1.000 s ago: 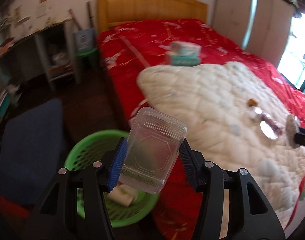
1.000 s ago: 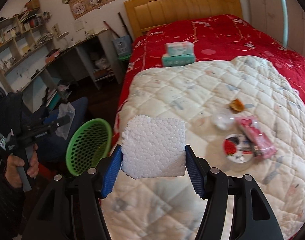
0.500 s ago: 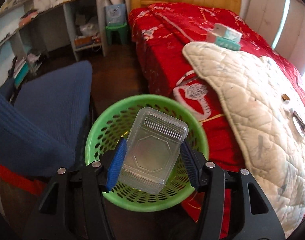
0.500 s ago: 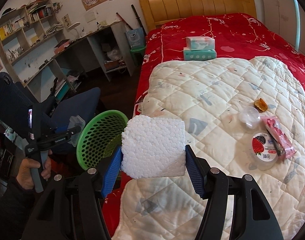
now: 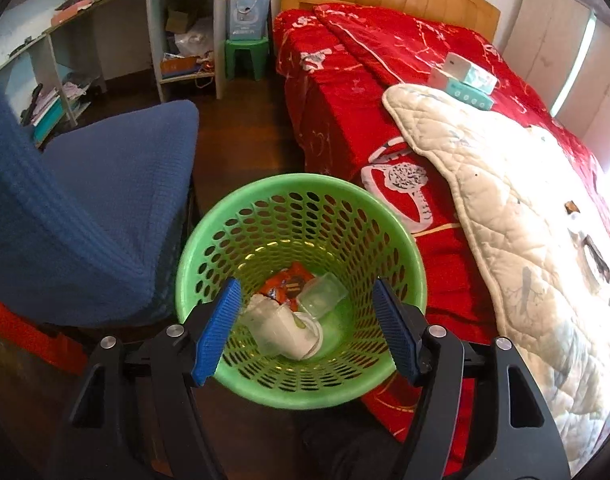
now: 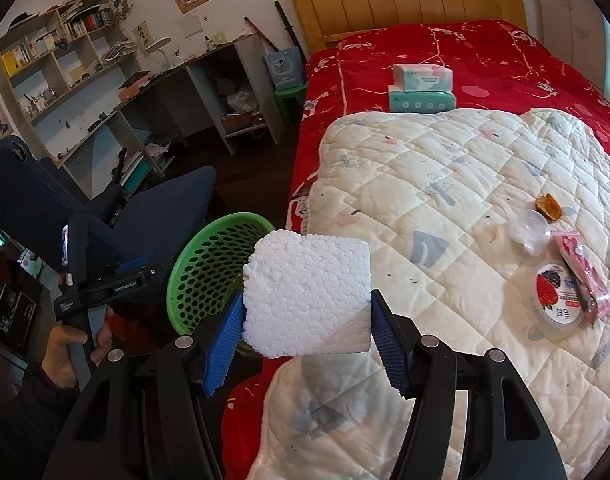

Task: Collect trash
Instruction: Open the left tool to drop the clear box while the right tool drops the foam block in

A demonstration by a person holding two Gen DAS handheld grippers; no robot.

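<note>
the left hand-held gripper hangs directly over the green basket, its blue pads spread wide with nothing between them. the basket stands on the dark floor, between the blue chair and the side of the bed. at its bottom lie a clear plastic box, a red and orange wrapper and some white crumpled trash, all touching one another.

the right hand-held gripper is pinching a white foam block between its two blue pads. the block is held in the air above the near edge of the white quilt, with the green basket just behind it to the left. in that same view the left hand-held gripper shows at the far left, gripped by a bare hand, beside the basket rim.

trash still on the quilt, at its right side: a small clear cup, a brown scrap just beyond it, a pink wrapper and a round lid with a strawberry picture. the pink wrapper lies partly over the lid. the cup sits near the wrapper's upper end; contact cannot be told.

two tissue packs are stacked on the red blanket past the far edge of the quilt. a green stool stands by the head of the bed, with a pale blue bag on it. a cluttered surface and shelves run along the left wall.
</note>
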